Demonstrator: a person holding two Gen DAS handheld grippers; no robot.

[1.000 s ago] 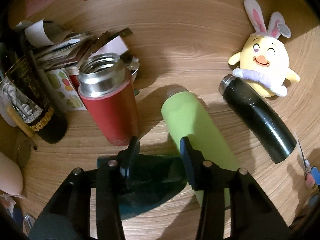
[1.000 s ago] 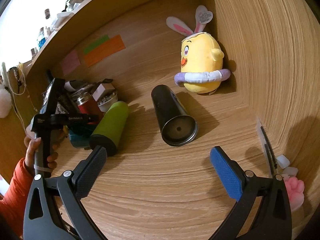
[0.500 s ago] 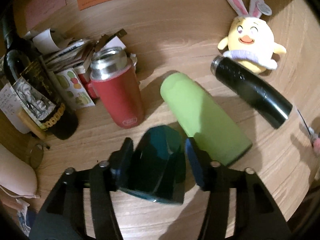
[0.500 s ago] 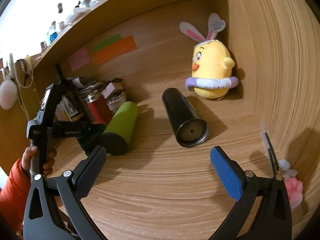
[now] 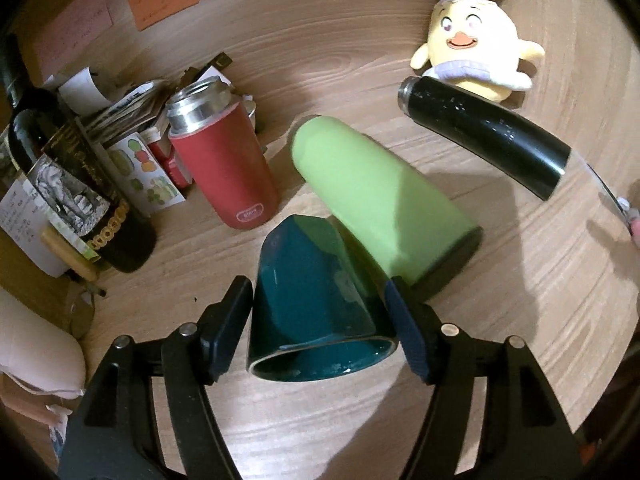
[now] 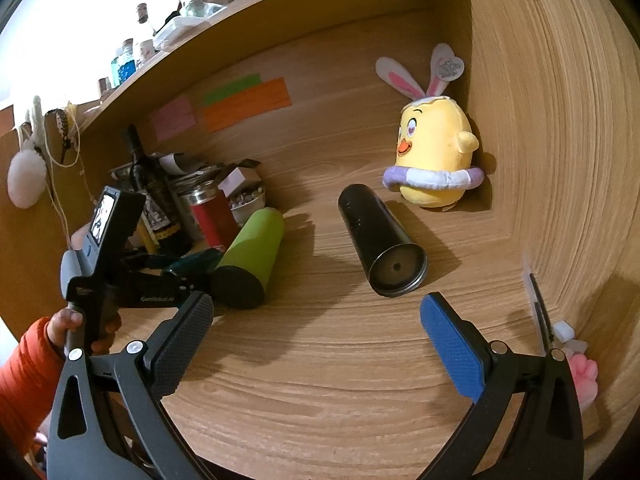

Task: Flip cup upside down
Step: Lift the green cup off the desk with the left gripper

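A dark teal faceted cup lies between the fingers of my left gripper, mouth toward the camera, base pointing away, tilted. The jaws press on both of its sides and hold it just above the wooden desk. In the right wrist view only a sliver of the cup shows behind the left gripper. My right gripper is wide open and empty, hovering over bare desk near the front.
A green bottle lies right beside the cup. A red flask stands upright to the left. A black bottle lies at right, a yellow plush behind it. A wine bottle and papers crowd the left.
My left gripper has lifted and rotated the teal cup, so its mouth now faces the camera. The right gripper has pulled back slightly and stays open.
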